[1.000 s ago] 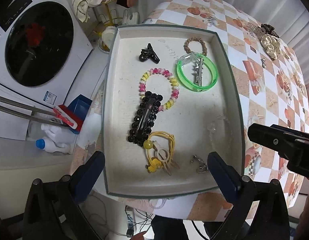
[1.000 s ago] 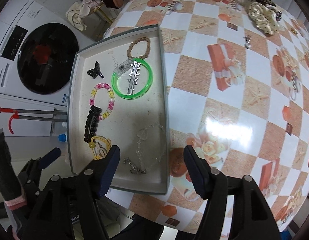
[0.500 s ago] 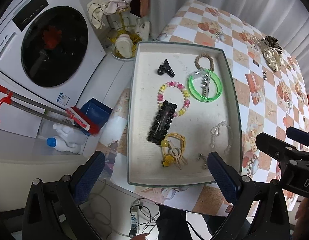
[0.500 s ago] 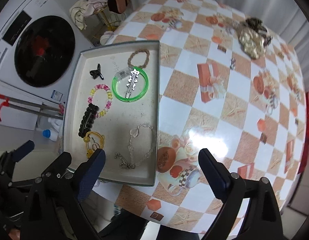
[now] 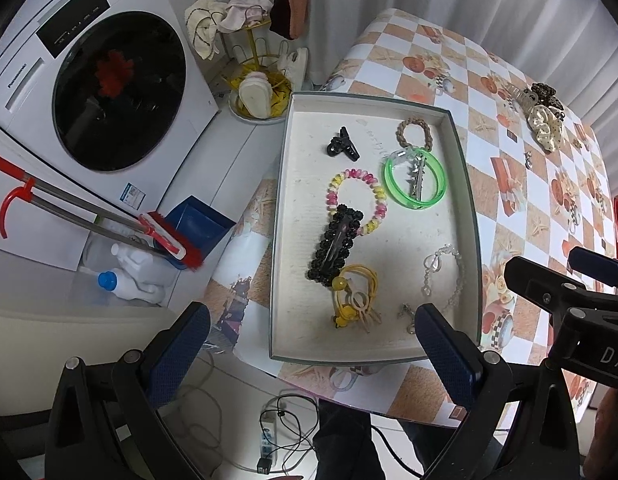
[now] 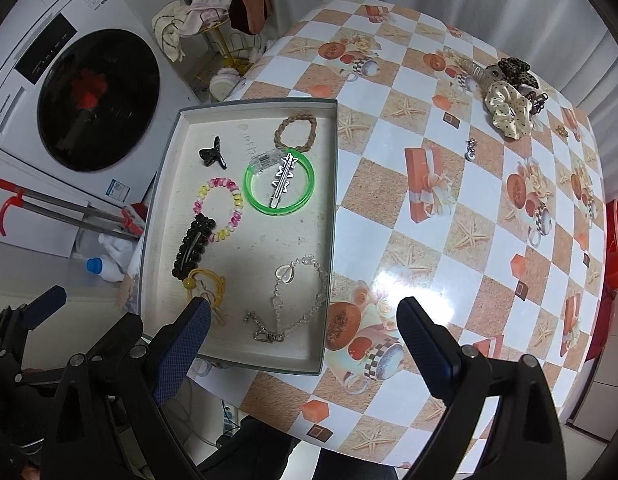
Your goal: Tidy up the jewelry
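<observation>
On the checked table sits the tray, holding the clear bracelet, green bangle and black clip. Above it, left gripper and right gripper both gape wide, holding nothing.

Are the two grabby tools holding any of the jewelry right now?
No, nothing is held. The left tool and the right tool are both open above the tray, and the clear bead bracelet lies loose inside.
</observation>
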Demonstrator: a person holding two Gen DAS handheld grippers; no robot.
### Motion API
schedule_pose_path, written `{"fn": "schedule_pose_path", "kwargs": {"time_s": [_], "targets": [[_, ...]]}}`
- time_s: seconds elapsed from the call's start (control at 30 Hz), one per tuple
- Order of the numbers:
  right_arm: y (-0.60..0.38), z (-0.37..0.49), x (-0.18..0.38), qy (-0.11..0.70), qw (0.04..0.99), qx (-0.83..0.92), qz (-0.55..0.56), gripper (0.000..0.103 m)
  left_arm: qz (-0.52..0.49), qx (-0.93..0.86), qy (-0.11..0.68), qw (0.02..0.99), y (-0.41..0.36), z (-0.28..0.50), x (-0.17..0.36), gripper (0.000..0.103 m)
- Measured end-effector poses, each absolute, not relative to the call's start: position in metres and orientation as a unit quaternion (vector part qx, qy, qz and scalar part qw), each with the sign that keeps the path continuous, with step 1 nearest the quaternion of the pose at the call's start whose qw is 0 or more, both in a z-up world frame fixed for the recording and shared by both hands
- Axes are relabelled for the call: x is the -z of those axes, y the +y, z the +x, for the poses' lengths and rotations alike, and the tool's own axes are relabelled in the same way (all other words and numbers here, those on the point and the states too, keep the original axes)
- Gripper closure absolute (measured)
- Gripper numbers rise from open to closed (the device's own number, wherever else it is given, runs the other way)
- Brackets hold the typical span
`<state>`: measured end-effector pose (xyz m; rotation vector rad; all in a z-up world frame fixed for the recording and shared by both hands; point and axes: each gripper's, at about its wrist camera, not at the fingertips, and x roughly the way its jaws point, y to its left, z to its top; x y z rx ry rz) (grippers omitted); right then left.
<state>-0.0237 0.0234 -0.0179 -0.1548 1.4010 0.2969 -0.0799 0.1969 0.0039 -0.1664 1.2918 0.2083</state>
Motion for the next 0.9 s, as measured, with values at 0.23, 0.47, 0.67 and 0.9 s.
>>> {"fn": "schedule_pose_path", "kwargs": {"time_s": [0.23,0.47,0.67,0.9], "targets": [[0.0273,-0.0242,0.0171,0.641,0.751,-0.14,-0.075,0.008,-0.077,-0.1,0.603,0.788,0.1979,-0.08,-0.003,0.0],[0.029,-0.0243,0.0168,0.64,0.751,-0.14,-0.076,0.008,-0.076,-0.101,0.603,0.788,0.1975,-0.0798,-0.0025,0.0],[0.0293,-0.024,0.017,0.641,0.751,-0.14,-0.076,0.008,-0.075,-0.102,0.604,0.787,0.1985,-0.0801,-0.0024,0.0],[0.0295,-0.0241,0.0173,0.641,0.751,-0.14,-0.076,0.008,-0.075,-0.103,0.604,0.786,0.1982,-0.08,-0.0021,0.0]]}}
